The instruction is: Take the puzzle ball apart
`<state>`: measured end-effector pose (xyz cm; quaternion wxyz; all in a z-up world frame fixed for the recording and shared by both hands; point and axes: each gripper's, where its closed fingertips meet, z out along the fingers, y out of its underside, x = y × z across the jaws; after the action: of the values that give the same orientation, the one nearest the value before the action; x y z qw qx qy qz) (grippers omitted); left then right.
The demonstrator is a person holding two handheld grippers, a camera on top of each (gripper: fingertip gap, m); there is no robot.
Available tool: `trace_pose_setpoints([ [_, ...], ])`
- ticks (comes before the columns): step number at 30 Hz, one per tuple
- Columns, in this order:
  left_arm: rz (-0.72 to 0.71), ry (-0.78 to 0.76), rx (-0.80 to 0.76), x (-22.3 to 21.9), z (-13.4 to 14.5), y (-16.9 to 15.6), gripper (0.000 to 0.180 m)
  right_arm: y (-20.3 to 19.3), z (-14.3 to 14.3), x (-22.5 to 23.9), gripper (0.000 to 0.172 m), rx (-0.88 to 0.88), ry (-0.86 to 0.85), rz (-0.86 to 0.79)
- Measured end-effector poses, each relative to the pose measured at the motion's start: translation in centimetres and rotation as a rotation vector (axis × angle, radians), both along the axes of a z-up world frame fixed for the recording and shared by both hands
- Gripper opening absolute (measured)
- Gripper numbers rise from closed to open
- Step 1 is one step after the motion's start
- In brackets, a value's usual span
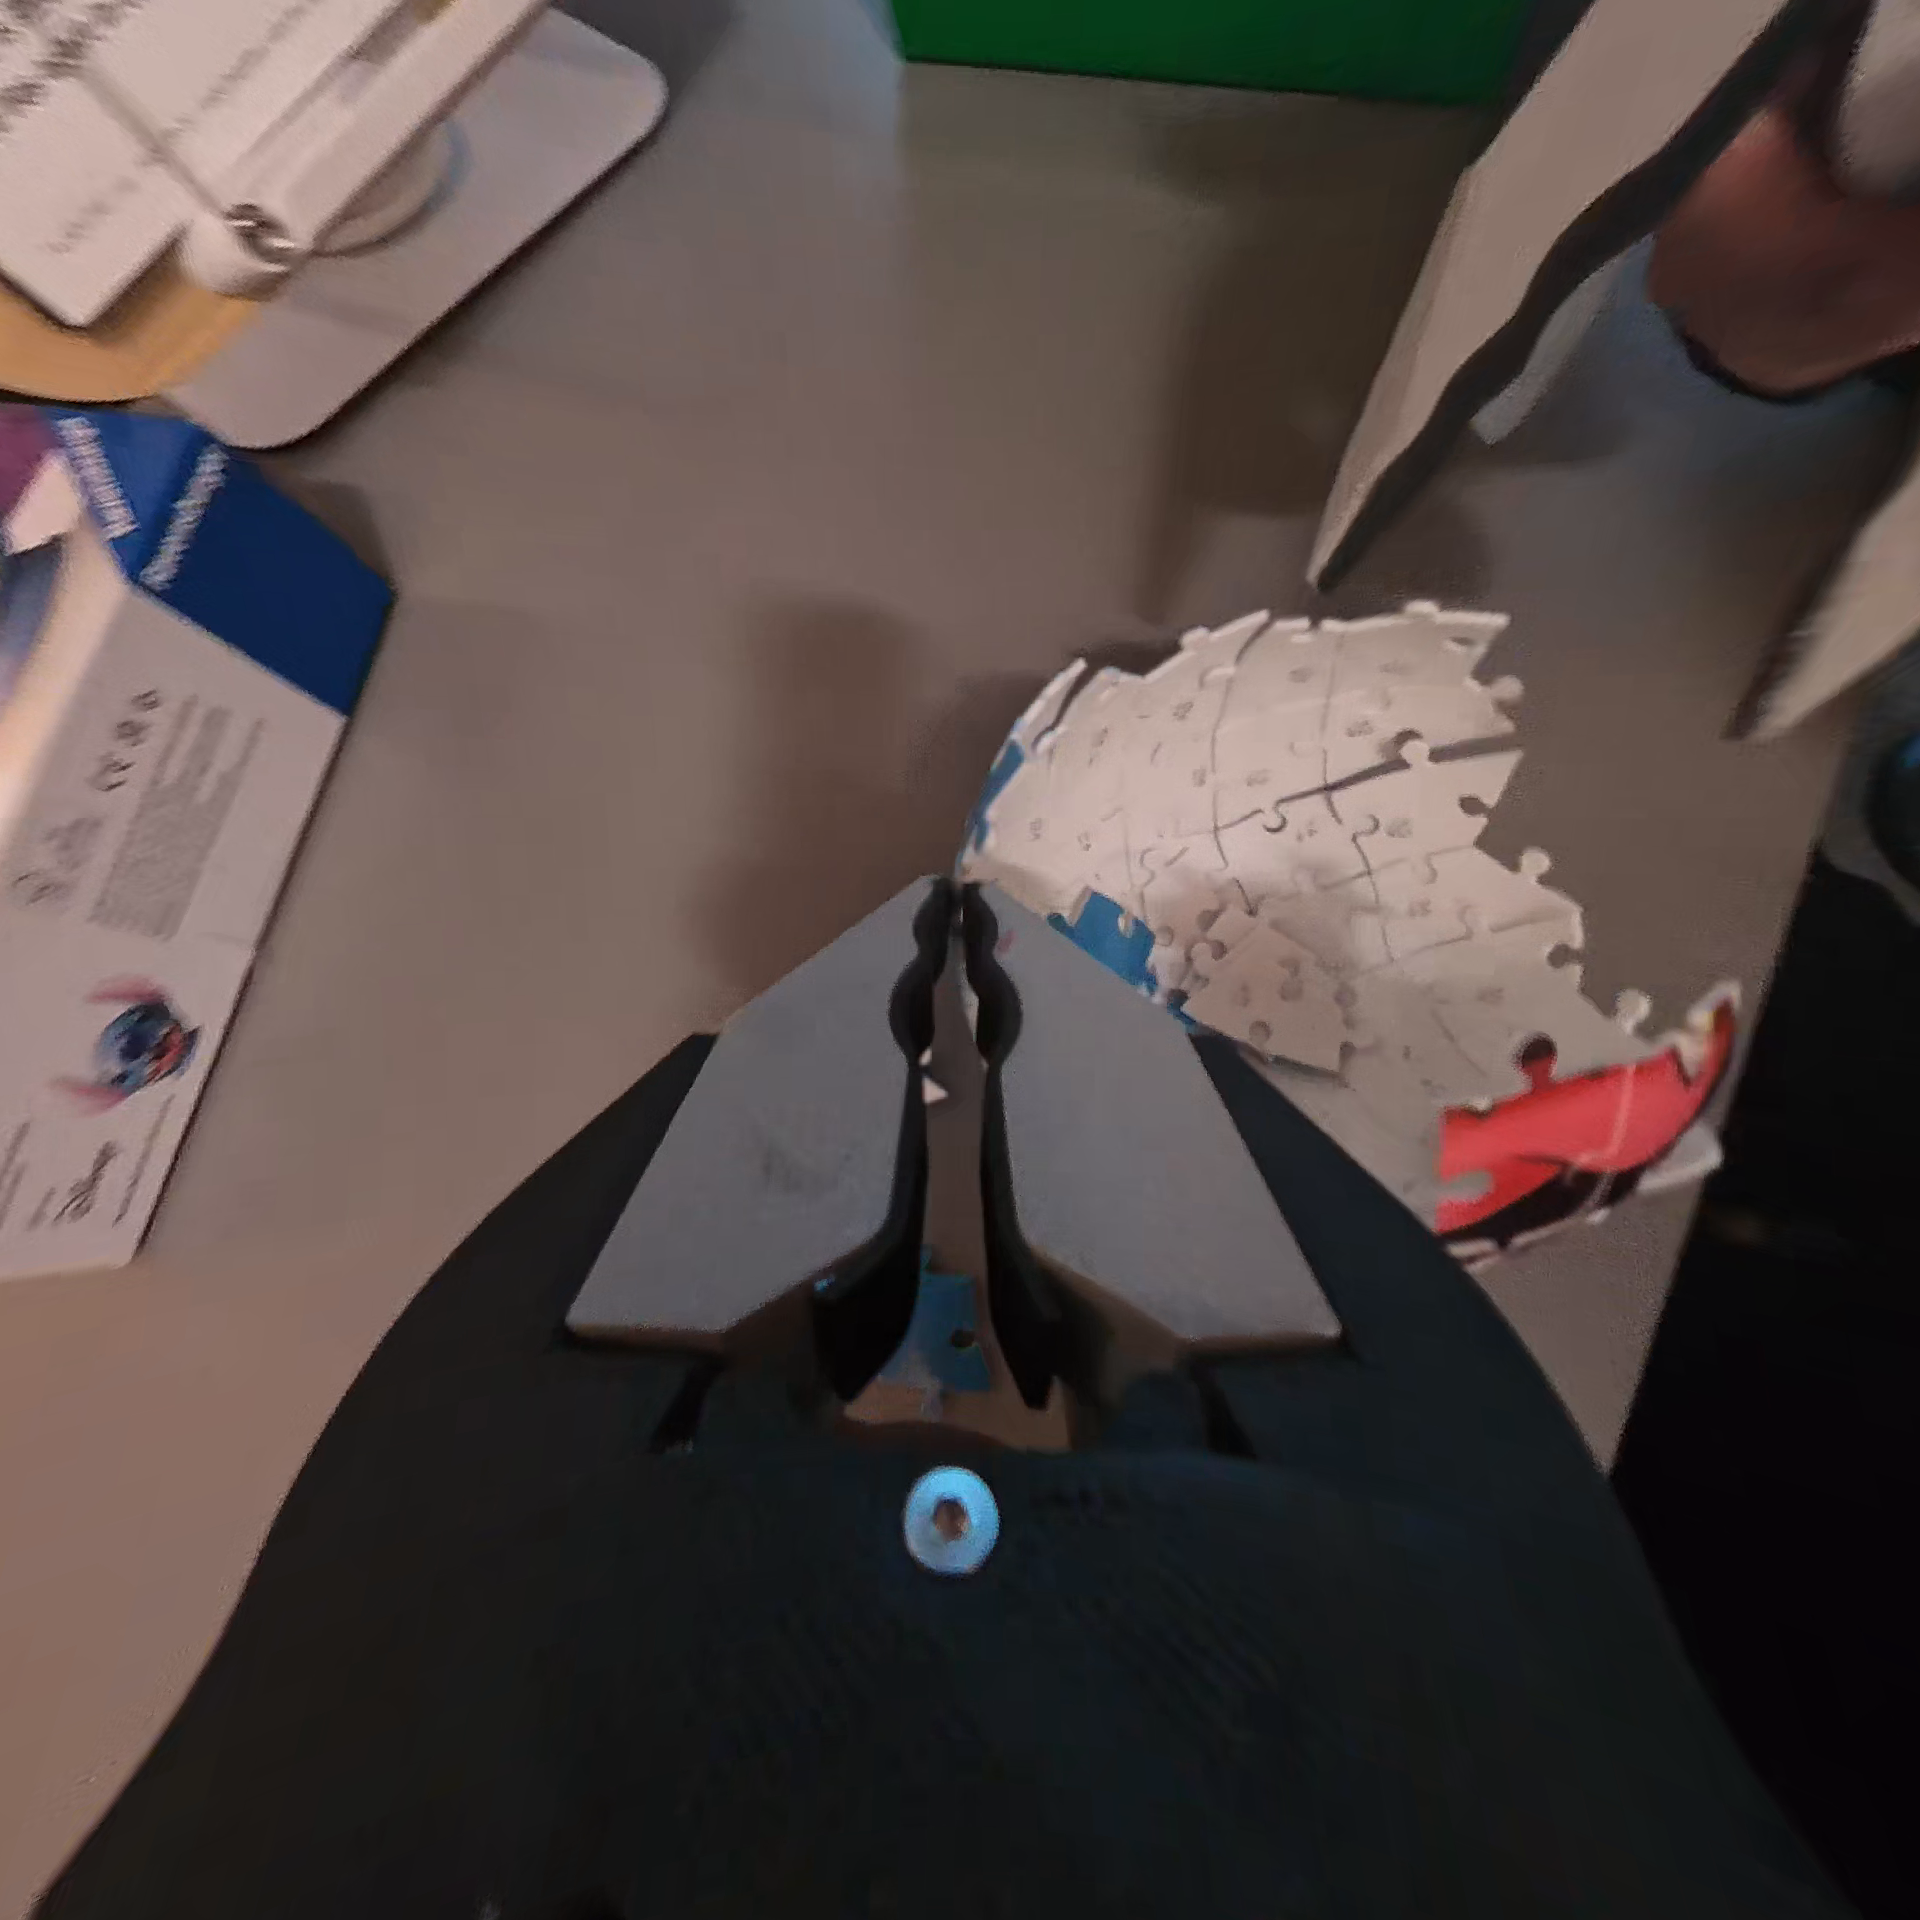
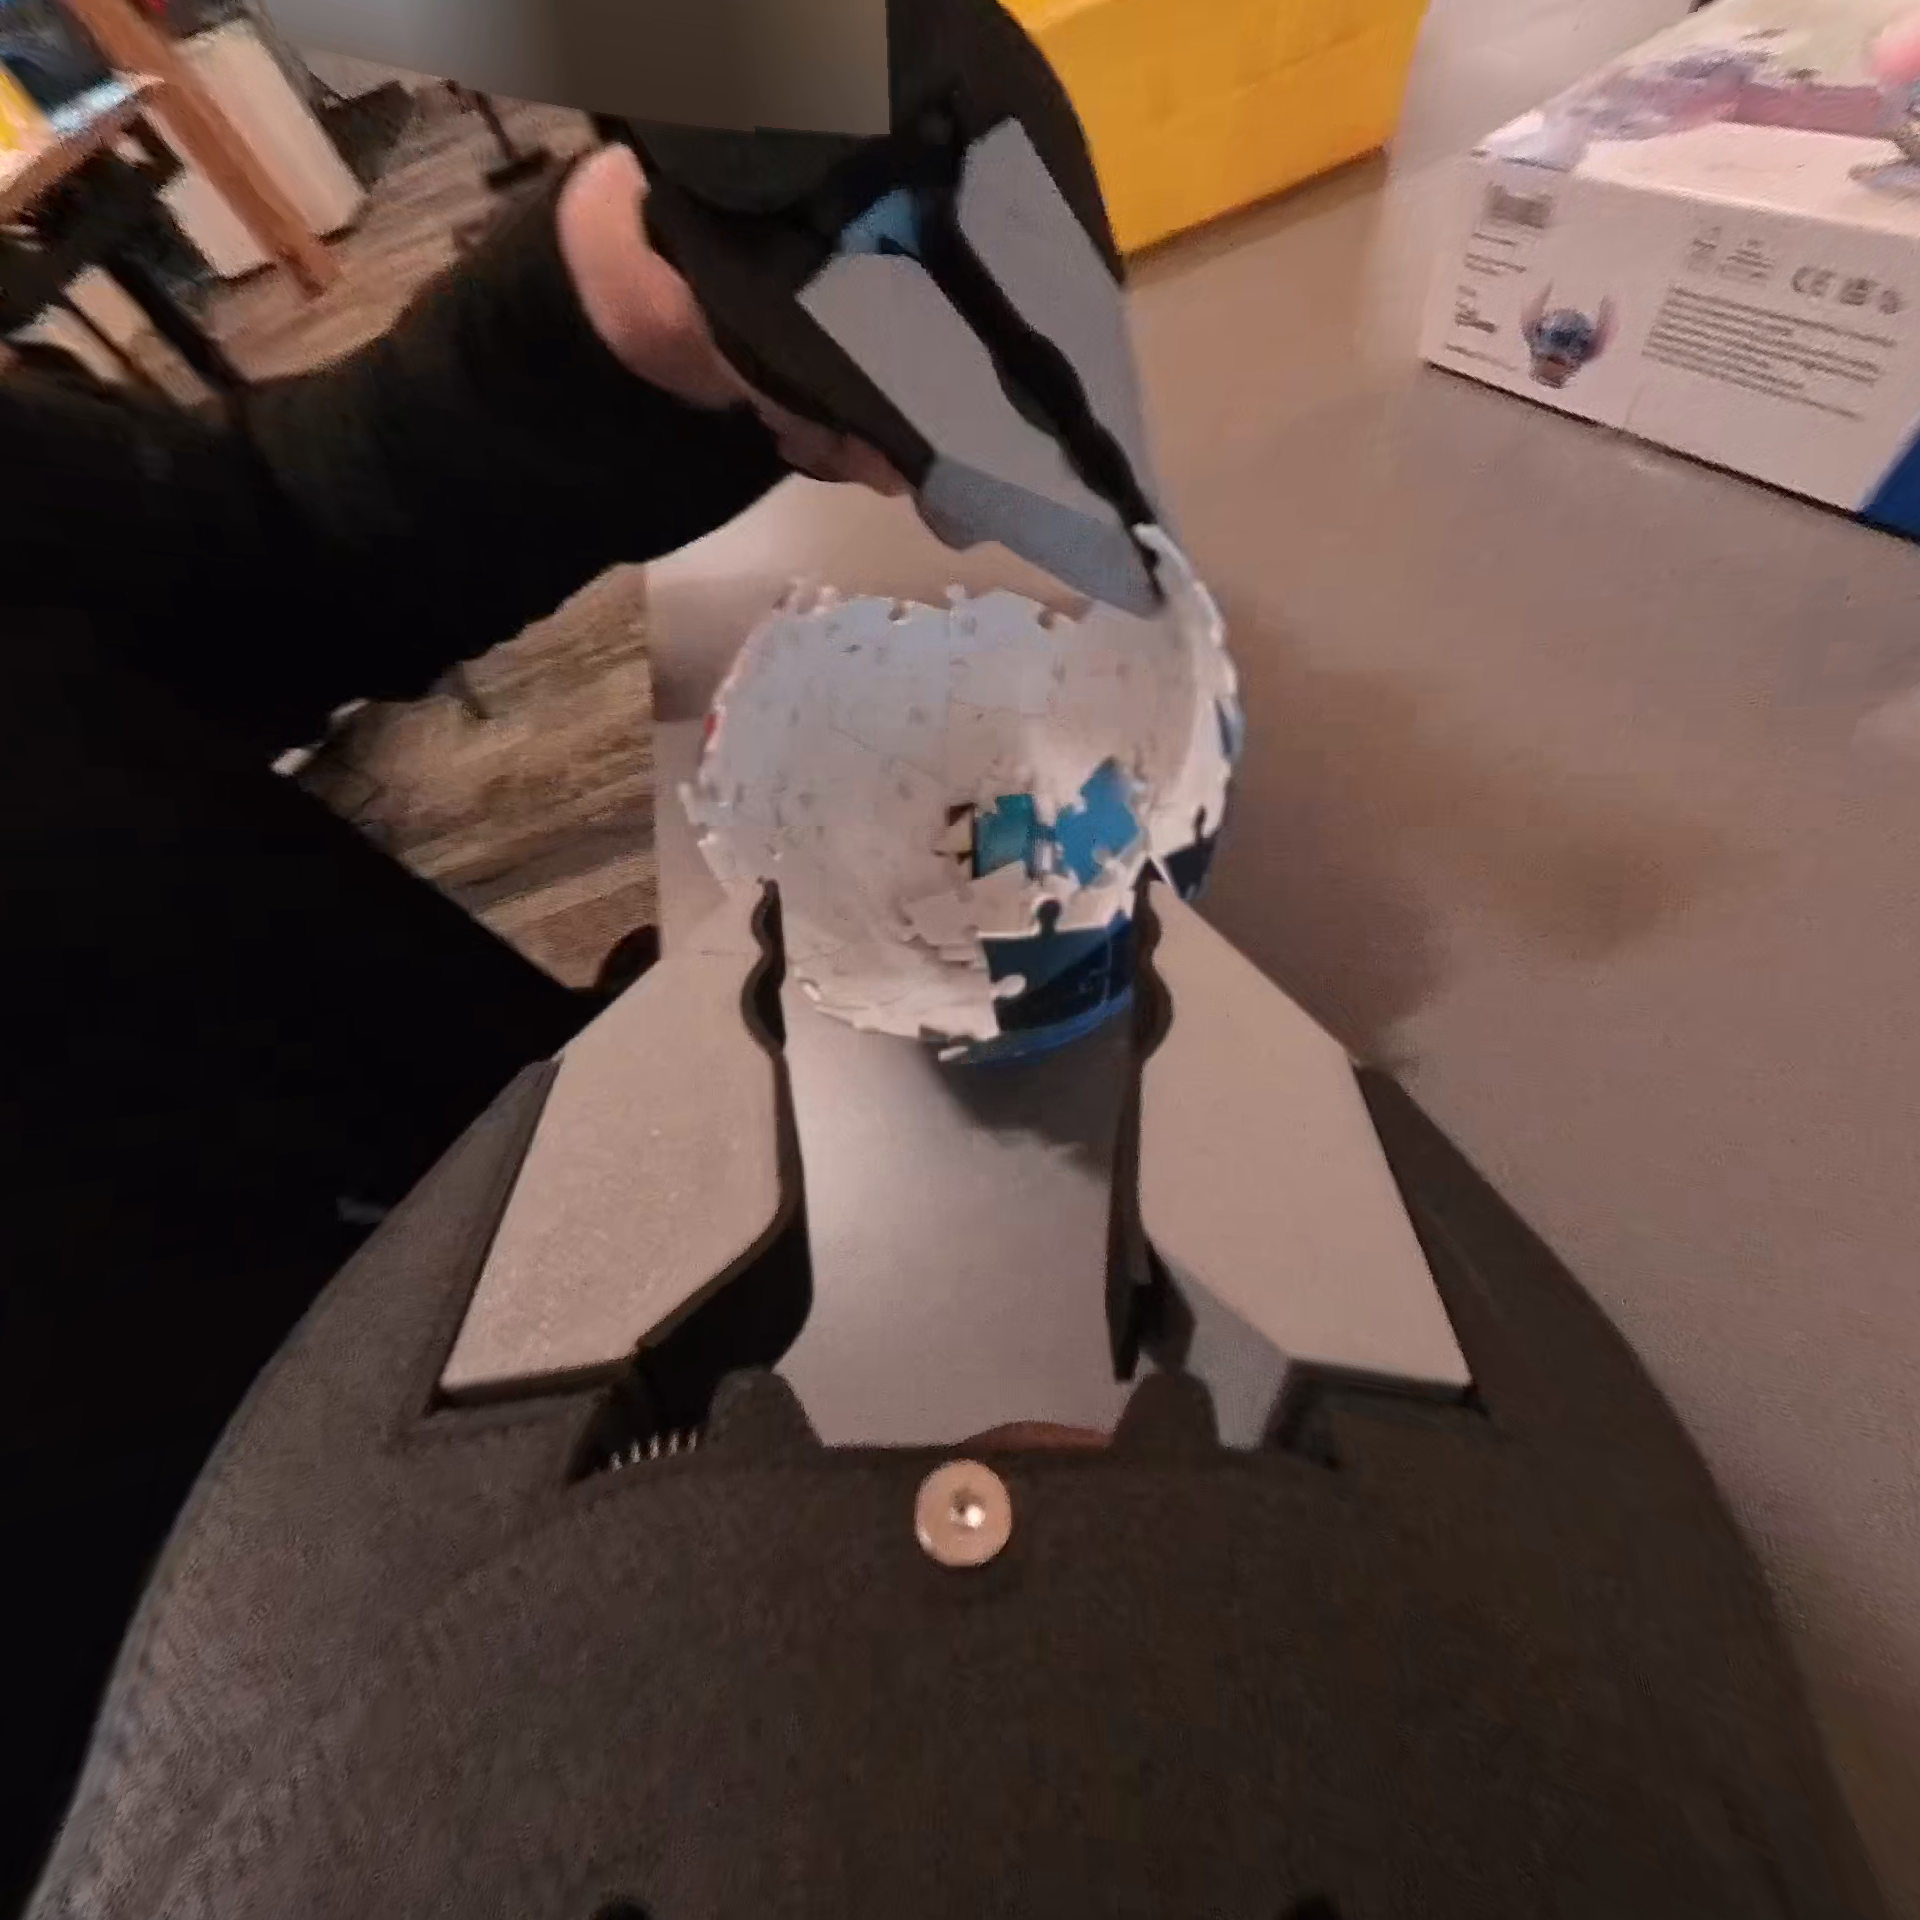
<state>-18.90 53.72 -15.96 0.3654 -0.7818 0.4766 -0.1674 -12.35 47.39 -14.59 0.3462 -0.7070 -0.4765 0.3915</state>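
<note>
A part-built round puzzle shell (image 1: 1299, 831), white inside with blue and red outside, stands on the grey table (image 1: 727, 520). My left gripper (image 1: 951, 891) is shut, its tips at the shell's near rim. The right wrist view shows the left gripper (image 2: 1148, 582) pinching the top rim of the shell (image 2: 914, 748). My right gripper (image 2: 958, 904) is open wide, with a finger on each side of the shell's lower part and no pad pressing on it. In the left wrist view the right gripper (image 1: 1532, 652) hangs open over the shell's far edge.
A white and blue puzzle box (image 1: 156, 831) lies left of the shell, and it also shows in the right wrist view (image 2: 1714, 260). A loose blue puzzle piece (image 1: 940, 1340) lies under my left gripper. A green box (image 1: 1195, 42), a yellow box (image 2: 1226, 104) and papers (image 1: 156, 156) stand farther back. The gap from one gripper's tips to the other's is roughly 10 centimeters. My right tips are about 20 centimeters from the loose blue puzzle piece (image 1: 940, 1340), my left tips only 12 centimeters.
</note>
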Motion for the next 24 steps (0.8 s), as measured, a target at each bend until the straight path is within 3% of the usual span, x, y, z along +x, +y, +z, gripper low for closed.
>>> trace_pose_setpoints([
  [2, 0.041, -0.011, 0.016, -0.5, 0.2, -0.6, 0.000, 1.8, -1.6, 0.5, 0.039, 0.063, -0.094, -0.105],
  [5, 0.069, -0.064, 0.018, -1.3, 1.1, -1.8, 0.003, 2.6, -2.6, 0.4, 0.012, 0.079, -0.133, -0.117],
  [9, 0.003, -0.110, 0.087, -1.2, 4.9, -2.5, 0.013, 3.0, -2.3, -0.3, 0.011, 0.059, -0.080, -0.098],
  [12, -0.110, 0.011, 0.117, 0.7, 6.9, -1.9, 0.028, 3.9, -1.9, -0.5, 0.008, 0.055, -0.035, -0.111],
  [14, -0.200, 0.138, 0.092, 2.6, 6.4, -1.2, 0.037, 4.1, -1.9, -0.6, 0.008, 0.030, -0.009, -0.106],
  [18, -0.392, 0.396, -0.090, 5.1, 1.8, -1.4, 0.042, 4.1, -1.6, -0.9, 0.008, -0.008, 0.050, -0.093],
  [20, -0.457, 0.463, -0.150, 5.6, 0.1, -1.7, 0.034, 4.0, -1.2, -1.0, 0.008, -0.032, 0.084, -0.078],
  [22, -0.508, 0.462, -0.217, 6.1, -0.6, -2.5, 0.015, 3.9, -1.3, -0.9, 0.007, -0.061, 0.090, -0.059],
  [24, -0.511, 0.467, -0.202, 6.0, -1.0, -2.4, 0.001, 3.7, -1.4, -1.0, 0.005, -0.098, 0.106, -0.034],
])
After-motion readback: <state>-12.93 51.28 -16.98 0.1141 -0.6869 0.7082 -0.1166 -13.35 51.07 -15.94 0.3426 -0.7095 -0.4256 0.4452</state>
